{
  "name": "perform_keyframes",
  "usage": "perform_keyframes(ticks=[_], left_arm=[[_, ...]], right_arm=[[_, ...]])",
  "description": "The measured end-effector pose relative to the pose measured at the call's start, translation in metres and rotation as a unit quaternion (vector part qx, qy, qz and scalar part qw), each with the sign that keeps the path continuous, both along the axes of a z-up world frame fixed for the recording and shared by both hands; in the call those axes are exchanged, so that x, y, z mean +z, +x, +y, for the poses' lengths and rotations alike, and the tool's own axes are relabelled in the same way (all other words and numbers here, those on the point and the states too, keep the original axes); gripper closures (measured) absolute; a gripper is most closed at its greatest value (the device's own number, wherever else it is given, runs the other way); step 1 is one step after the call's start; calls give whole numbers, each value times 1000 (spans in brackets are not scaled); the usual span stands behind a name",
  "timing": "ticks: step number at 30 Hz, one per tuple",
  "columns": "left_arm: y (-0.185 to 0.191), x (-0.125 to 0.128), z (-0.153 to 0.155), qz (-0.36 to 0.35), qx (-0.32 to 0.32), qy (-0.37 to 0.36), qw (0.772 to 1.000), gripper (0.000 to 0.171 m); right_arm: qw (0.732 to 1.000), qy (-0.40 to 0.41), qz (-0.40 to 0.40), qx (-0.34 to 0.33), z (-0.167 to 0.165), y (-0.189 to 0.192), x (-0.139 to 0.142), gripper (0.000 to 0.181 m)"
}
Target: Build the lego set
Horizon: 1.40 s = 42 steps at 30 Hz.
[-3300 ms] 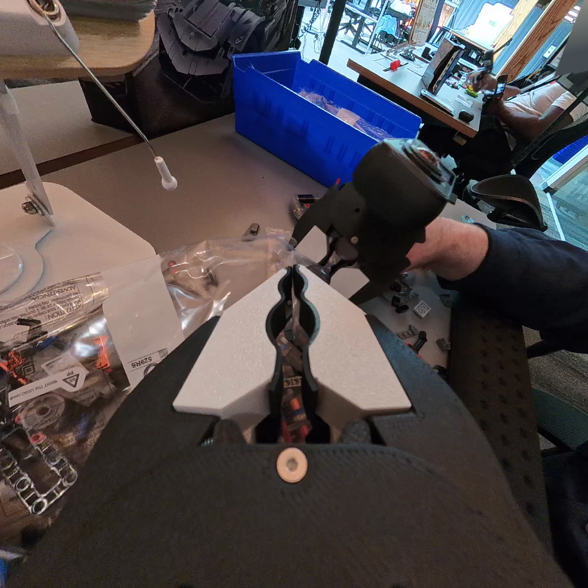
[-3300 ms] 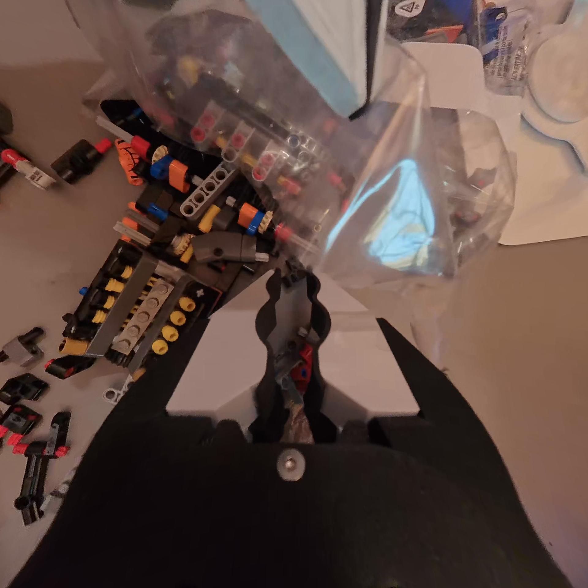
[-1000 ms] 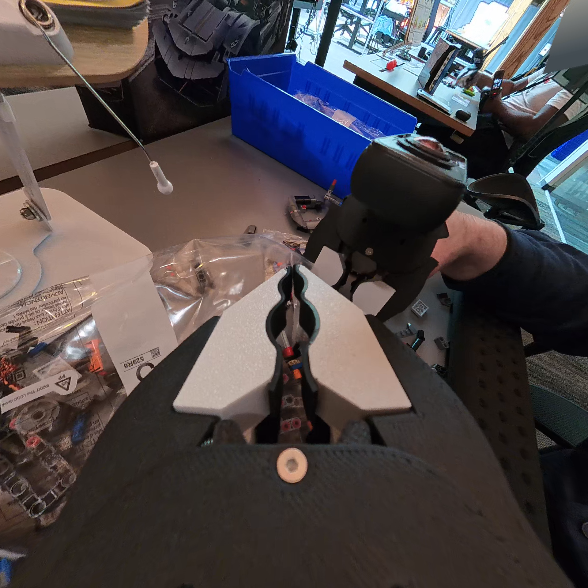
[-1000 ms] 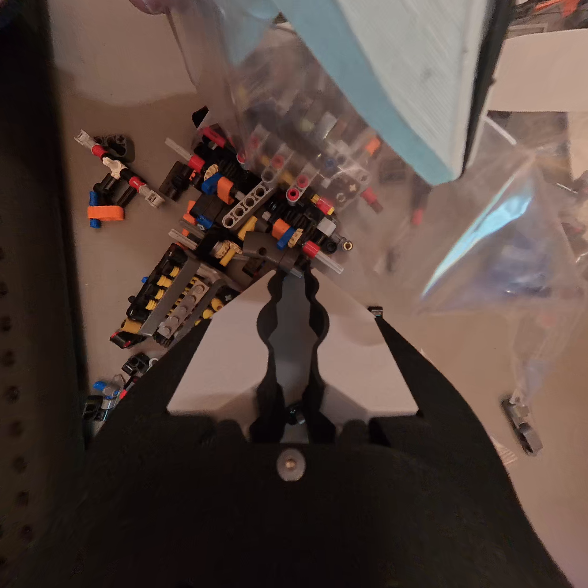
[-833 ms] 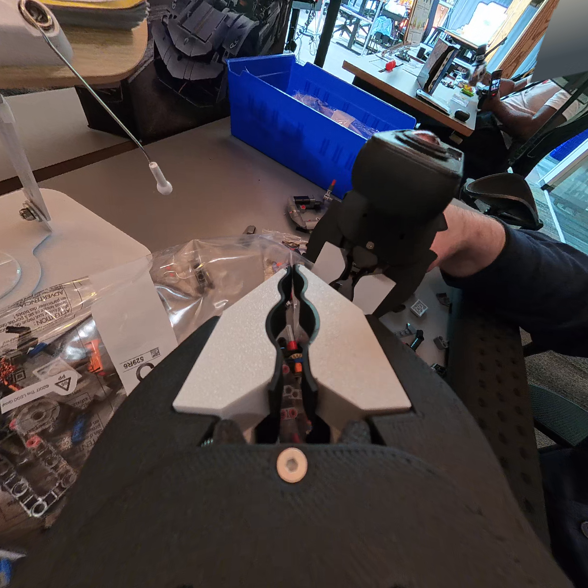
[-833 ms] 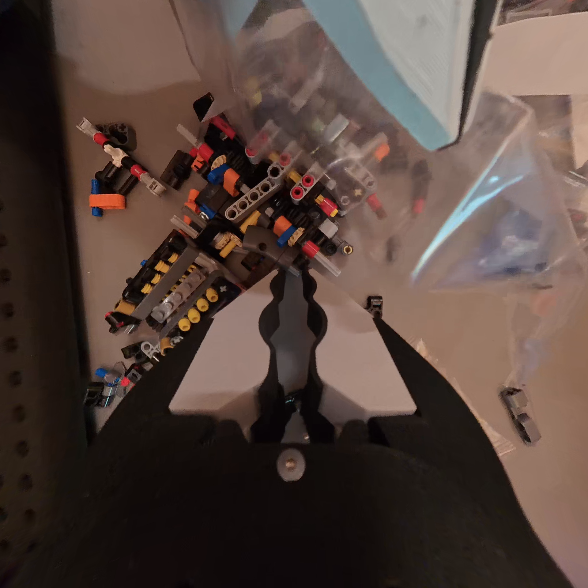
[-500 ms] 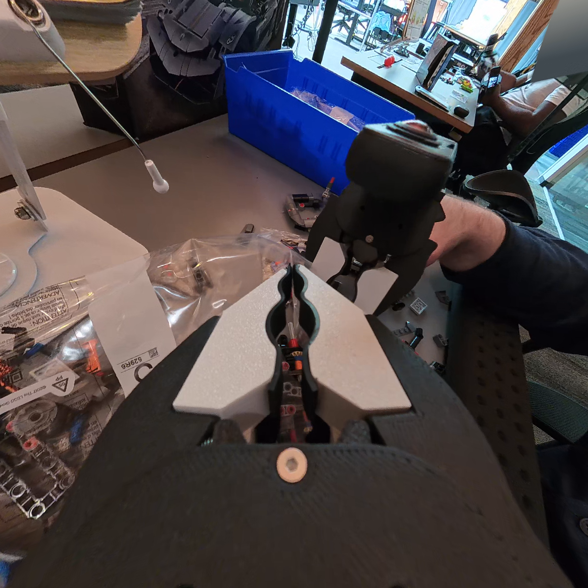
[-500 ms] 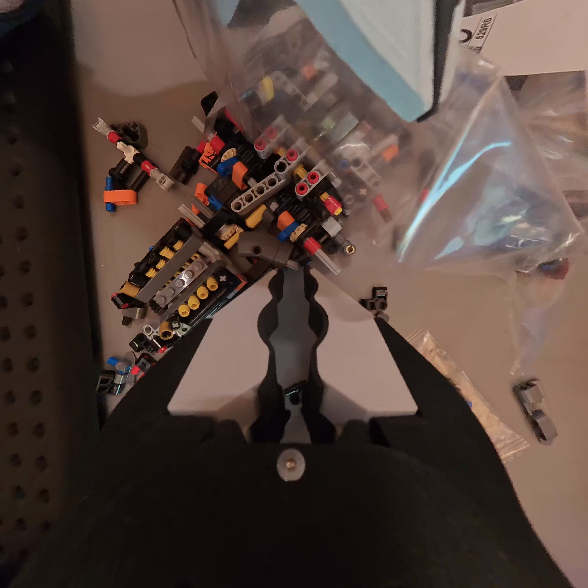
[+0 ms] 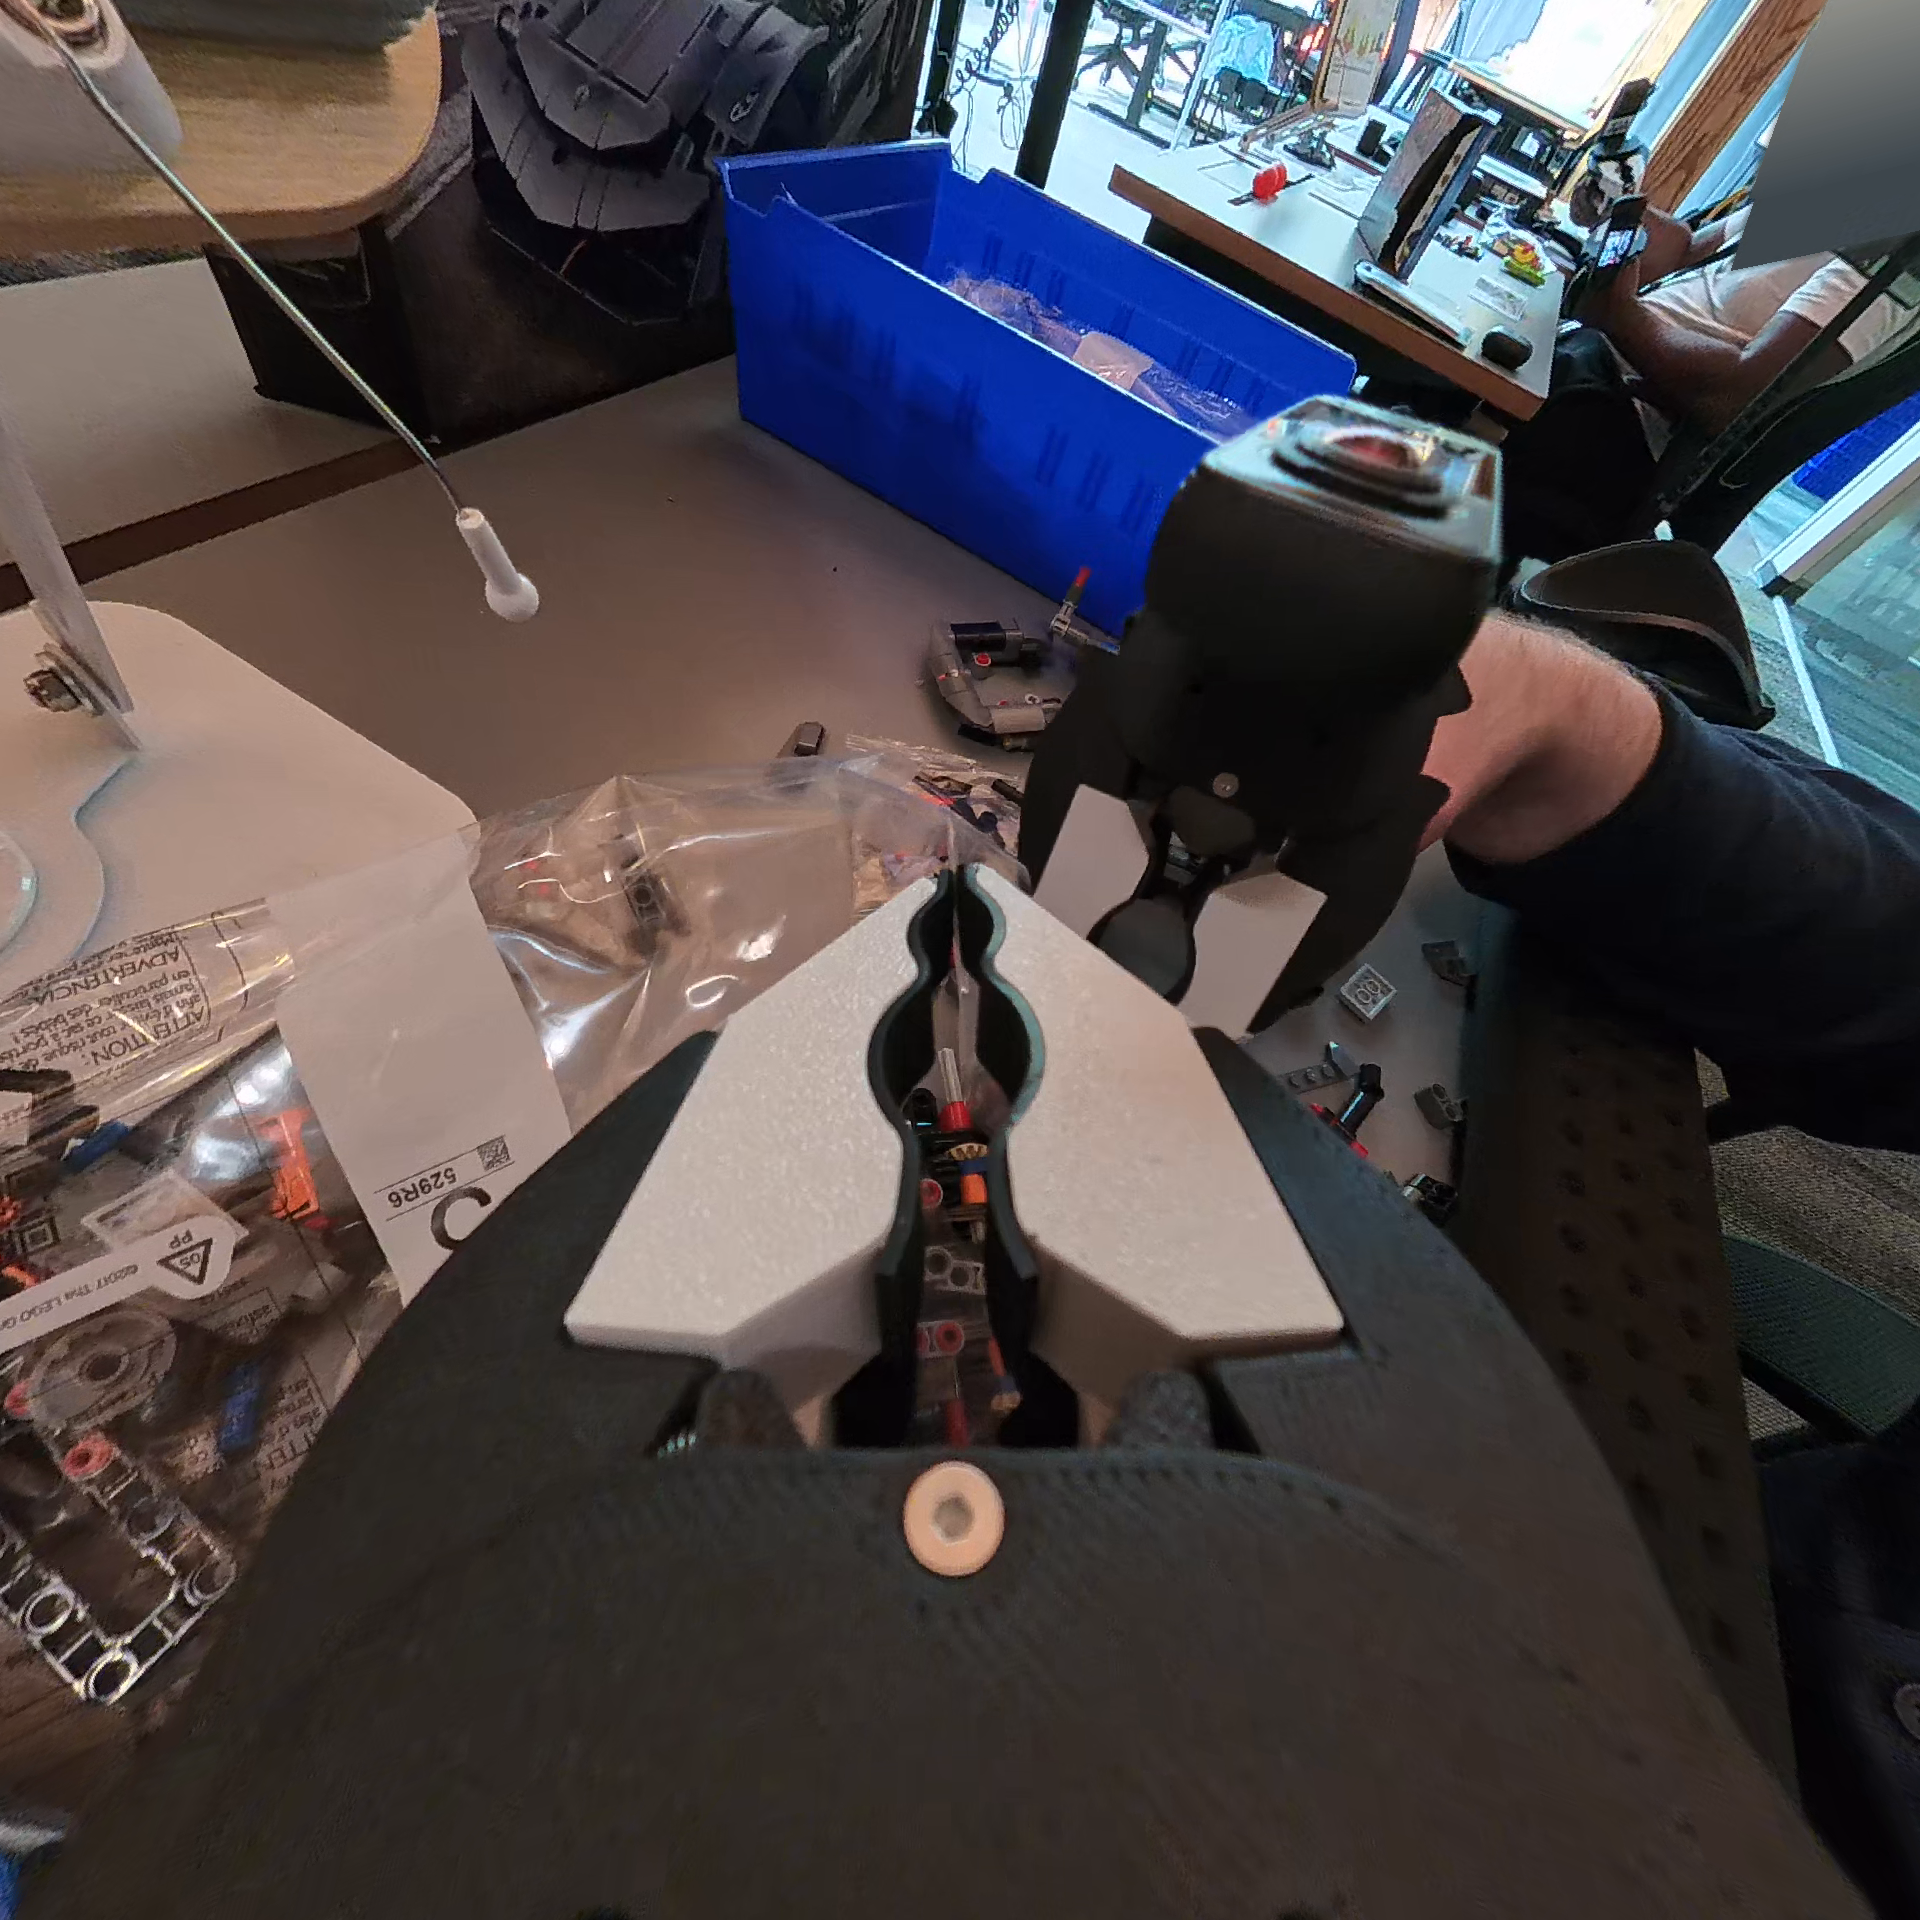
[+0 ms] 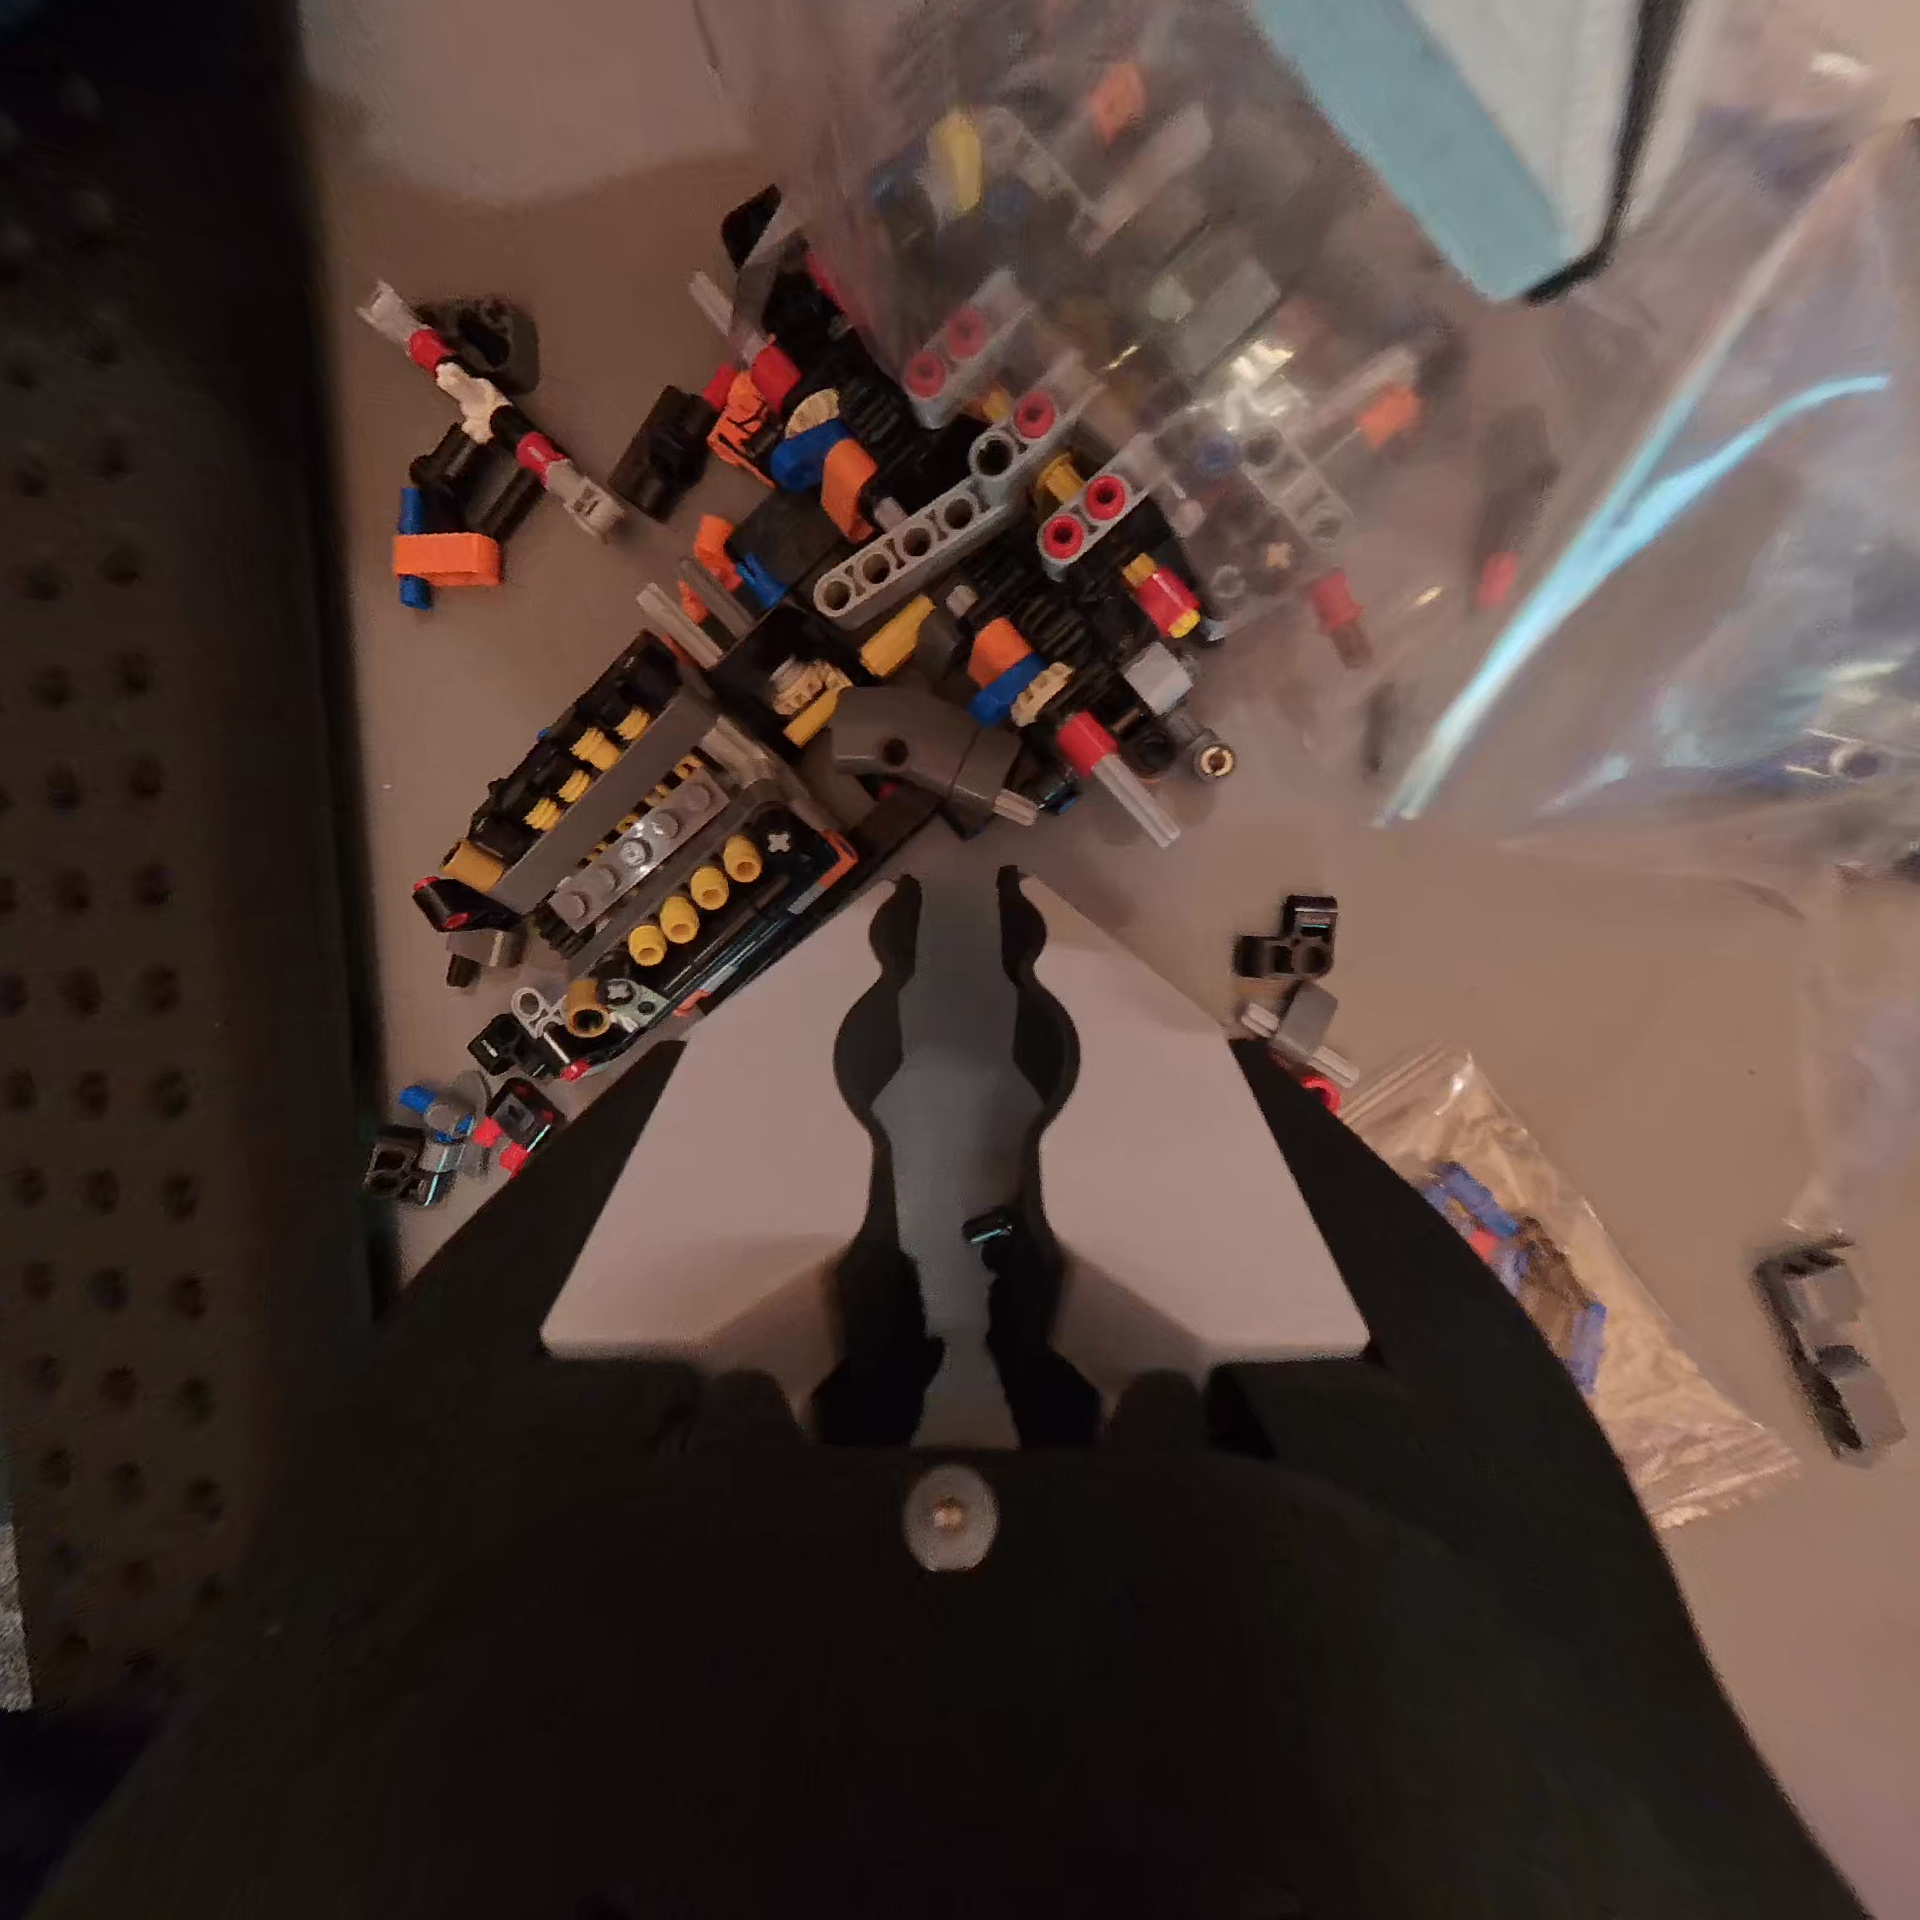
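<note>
Left and right wrist views. My left tool (image 9: 956, 902) is pinched closed on the top edge of a clear bag of parts (image 9: 665, 914), which hangs over the tabletop (image 9: 644, 665). My right tool (image 10: 961, 883), which 3.3 s ago was closed on the same bag, now has its jaws slightly apart and grips nothing; over the last second it has drawn back from the bag and hangs just beside the half-built model (image 10: 790, 707). I judge that the bag-handling step is ending and that this tool is free to pick a piece. The model lies on the tabletop, partly under the bag, with loose pieces (image 10: 468, 468) near it and a small sealed packet (image 10: 1538, 1268) to the right. A blue bin (image 9: 997, 353) stands farther back. The bag bears a white label (image 9: 416, 1060) with printed code and warning text, which I do not reproduce; no brand mark is clearly legible.
</note>
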<state>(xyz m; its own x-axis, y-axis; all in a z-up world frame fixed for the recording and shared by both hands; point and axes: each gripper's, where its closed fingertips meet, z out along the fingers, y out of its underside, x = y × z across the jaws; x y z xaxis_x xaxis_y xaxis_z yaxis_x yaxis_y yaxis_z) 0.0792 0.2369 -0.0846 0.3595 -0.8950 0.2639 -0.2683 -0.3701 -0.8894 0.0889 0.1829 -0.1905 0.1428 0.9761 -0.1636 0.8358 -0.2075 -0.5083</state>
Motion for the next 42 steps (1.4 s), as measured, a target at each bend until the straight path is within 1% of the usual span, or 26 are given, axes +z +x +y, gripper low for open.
perform_keyframes(ticks=[1,4,8,12,15,17,22,37,42], left_arm=[[0,0,0,0,0,0,1000,171],[0,-1,0,0,0,-1,1000,171],[1,-1,0,1,-1,0,1000,171],[0,-1,0,1,-1,0,1000,171],[0,-1,0,1,-2,0,1000,171],[1,-1,0,2,-2,0,1000,171],[1,-2,0,2,-2,0,1000,171],[3,-4,-2,6,-10,-1,1000,171],[5,-9,-3,19,-16,1,1000,171]], right_arm=[[1000,1,-3,6,-2,0,-1,166],[1000,6,-15,19,-6,-2,-6,168],[999,23,-26,16,-2,1,-7,181],[999,26,-18,9,1,2,-3,181],[1000,13,-9,11,-3,-2,-2,173],[1000,7,-18,14,-5,-2,-5,168],[999,27,-29,14,-2,1,-7,181],[999,15,-27,22,-7,3,-6,177],[999,18,-29,25,-7,1,-7,177]])
